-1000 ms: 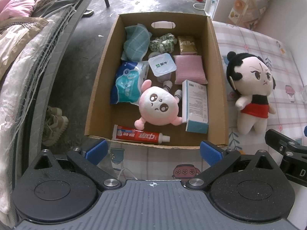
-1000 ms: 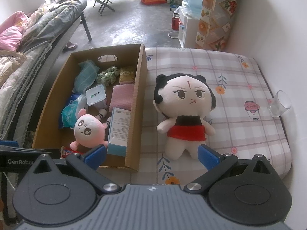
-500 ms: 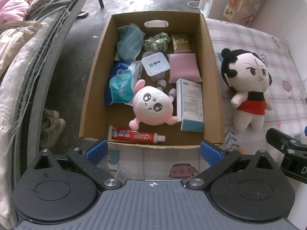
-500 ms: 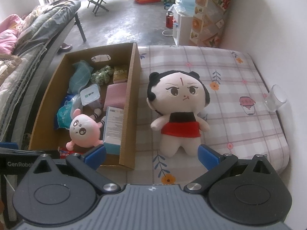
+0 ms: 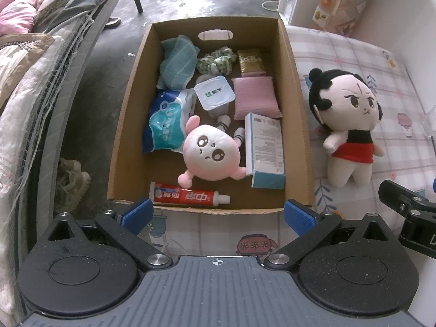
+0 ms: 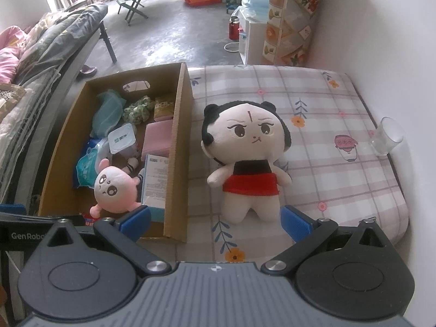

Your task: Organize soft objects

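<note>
A cardboard box (image 5: 298, 100) stands on the checked mattress and also shows in the right wrist view (image 6: 179, 147). In it lie a pink round plush (image 5: 211, 154), a teal cloth (image 5: 178, 64), a green scrunchie (image 5: 216, 61), a pink pad (image 5: 256, 98) and a tissue pack (image 5: 166, 121). A black-haired doll in red (image 6: 246, 152) lies on the mattress right of the box; it also shows in the left wrist view (image 5: 350, 129). My left gripper (image 5: 218, 214) is open and empty before the box's near wall. My right gripper (image 6: 215, 219) is open and empty, just short of the doll's feet.
The box also holds a toothpaste tube (image 5: 189, 197), a white and teal carton (image 5: 265, 150), a yogurt cup (image 5: 214, 94) and a gold packet (image 5: 252, 62). A clear glass (image 6: 387, 136) stands at the mattress's right edge by the wall. A bed with bedding (image 5: 32, 62) runs along the left.
Both grippers have drawn back and up a little, so the box and doll sit slightly farther away. Nothing was picked up or released.
</note>
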Tool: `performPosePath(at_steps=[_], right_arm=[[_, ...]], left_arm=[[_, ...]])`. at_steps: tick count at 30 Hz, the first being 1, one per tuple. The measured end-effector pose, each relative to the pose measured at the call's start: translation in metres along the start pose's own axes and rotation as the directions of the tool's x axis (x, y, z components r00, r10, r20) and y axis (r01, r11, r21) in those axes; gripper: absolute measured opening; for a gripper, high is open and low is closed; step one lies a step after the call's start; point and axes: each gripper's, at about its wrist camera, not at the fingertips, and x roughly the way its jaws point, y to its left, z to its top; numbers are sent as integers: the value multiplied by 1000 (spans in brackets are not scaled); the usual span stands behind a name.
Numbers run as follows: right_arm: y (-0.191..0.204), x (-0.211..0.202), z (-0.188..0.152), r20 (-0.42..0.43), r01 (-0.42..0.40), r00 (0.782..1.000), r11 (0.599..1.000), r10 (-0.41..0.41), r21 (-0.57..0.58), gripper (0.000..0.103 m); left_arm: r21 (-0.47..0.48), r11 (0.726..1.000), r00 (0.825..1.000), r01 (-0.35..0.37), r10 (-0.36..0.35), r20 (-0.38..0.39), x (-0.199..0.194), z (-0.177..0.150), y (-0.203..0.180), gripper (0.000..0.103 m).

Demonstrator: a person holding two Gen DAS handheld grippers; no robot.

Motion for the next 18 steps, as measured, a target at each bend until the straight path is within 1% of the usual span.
performPosePath(at_steps=[18], right_arm=[[-2, 0, 1, 0, -1, 1000, 1000, 1, 0, 103]], left_arm=[[0, 1000, 1000, 1, -1, 0, 1, 1, -1, 103]])
